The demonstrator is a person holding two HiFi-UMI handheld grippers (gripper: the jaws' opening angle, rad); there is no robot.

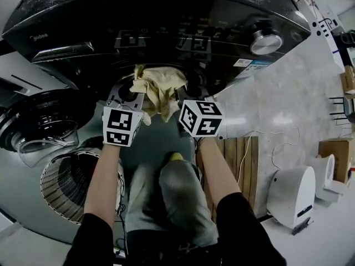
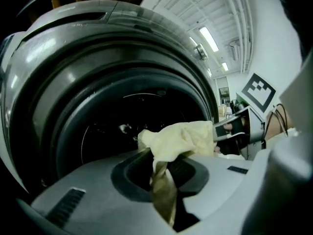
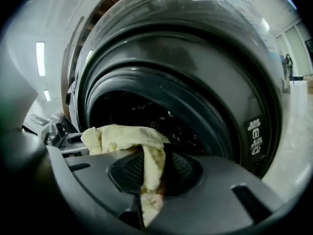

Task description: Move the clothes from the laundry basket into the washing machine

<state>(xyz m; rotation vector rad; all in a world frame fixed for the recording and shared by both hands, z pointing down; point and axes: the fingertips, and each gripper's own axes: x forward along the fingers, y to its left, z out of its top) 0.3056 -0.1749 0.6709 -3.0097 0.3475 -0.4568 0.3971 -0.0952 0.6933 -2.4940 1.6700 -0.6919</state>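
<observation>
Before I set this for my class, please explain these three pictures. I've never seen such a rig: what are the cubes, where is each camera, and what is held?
There is no robot here: a person holds a two-jaw gripper in each hand. The head view looks down from the person's head at both arms. The patterned cubes are parts of the left gripper and the right gripper. The other two pictures come from a camera on each gripper, looking along its jaws. Both grippers are shut on one pale yellow cloth, held before the open drum of the washer. Its door hangs open at the left.
</observation>
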